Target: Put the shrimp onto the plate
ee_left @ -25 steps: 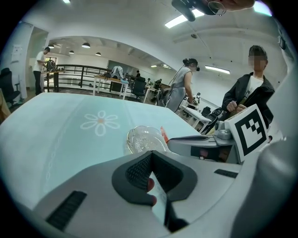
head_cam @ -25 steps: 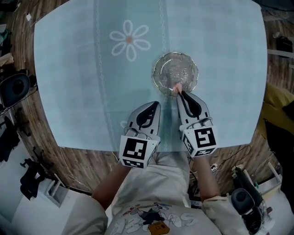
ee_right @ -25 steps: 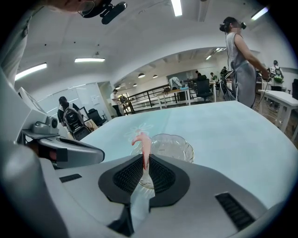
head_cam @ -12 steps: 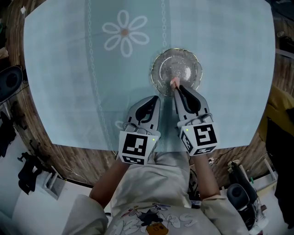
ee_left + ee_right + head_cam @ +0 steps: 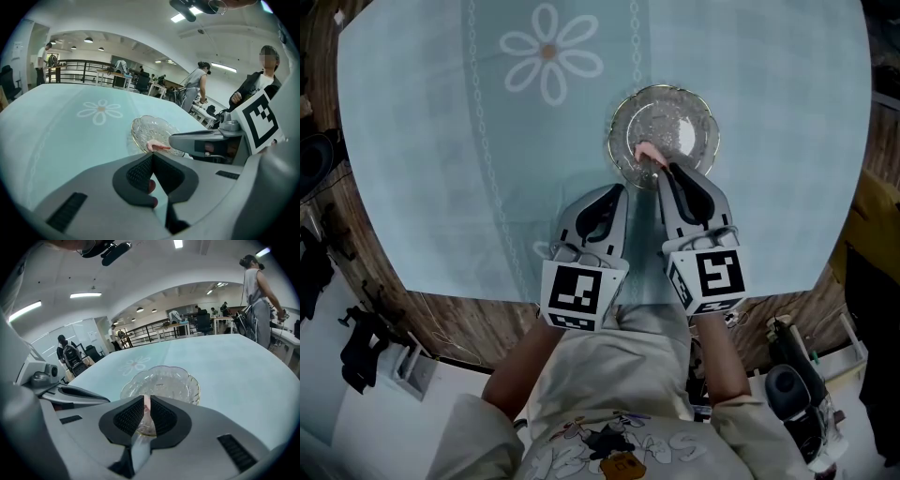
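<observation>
A scalloped clear glass plate (image 5: 684, 120) stands on the pale blue tablecloth, right of middle. My right gripper (image 5: 656, 169) is shut on a pink shrimp (image 5: 646, 154), which sticks out of its tips over the plate's near rim. In the right gripper view the shrimp (image 5: 146, 405) shows as a thin pink strip between the pads, with the plate (image 5: 173, 380) just beyond. My left gripper (image 5: 619, 194) rests shut and empty on the cloth, left of the right one and short of the plate (image 5: 150, 129). The shrimp (image 5: 157, 146) shows there too.
A white daisy (image 5: 550, 56) is printed on the tablecloth (image 5: 441, 159) at the far left of the plate. The round wooden table's edge (image 5: 459, 323) runs close to my body. Dark gear lies on the floor at both sides.
My right gripper has carried the shrimp forward, from the plate's near rim to over its near part. The left gripper has stayed put.
</observation>
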Available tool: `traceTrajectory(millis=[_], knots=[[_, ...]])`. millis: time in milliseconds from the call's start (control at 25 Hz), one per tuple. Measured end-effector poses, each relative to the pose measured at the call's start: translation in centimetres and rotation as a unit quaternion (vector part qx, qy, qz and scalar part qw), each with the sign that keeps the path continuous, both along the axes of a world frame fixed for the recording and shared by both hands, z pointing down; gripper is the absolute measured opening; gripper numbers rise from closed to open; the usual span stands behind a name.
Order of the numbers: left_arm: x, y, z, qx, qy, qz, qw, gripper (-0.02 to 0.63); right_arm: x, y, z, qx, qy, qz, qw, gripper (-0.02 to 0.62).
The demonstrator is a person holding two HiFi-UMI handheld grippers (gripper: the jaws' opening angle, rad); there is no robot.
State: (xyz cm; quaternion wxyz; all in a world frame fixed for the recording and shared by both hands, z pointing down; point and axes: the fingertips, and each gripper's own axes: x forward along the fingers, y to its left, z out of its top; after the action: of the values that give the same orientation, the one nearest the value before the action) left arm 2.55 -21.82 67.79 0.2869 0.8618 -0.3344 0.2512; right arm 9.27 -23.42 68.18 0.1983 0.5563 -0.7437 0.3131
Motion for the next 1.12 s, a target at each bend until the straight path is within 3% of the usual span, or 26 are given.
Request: traceTrajectory(millis=[320,640,1120], knots=[[-0.6,0.0,-1.0,0.010,-0.002,0.006,0.9999,0.008,-0.2,0.7,-0.6,-0.001,0.006,0.007,1.000,0.057],[-1.1,0.4,-3.6,0.023,0.004,0.018,0.9996,0.008,-0.6,0.7,-5.2,0.053,0.014,0.015,0.998,0.029],[-2.1,1.0,-9.9,0.047,0.034,0.013,0.9982,0.008,-1.8,2.5,-10.9,0.090,0.014,0.040,0.995,0.023]])
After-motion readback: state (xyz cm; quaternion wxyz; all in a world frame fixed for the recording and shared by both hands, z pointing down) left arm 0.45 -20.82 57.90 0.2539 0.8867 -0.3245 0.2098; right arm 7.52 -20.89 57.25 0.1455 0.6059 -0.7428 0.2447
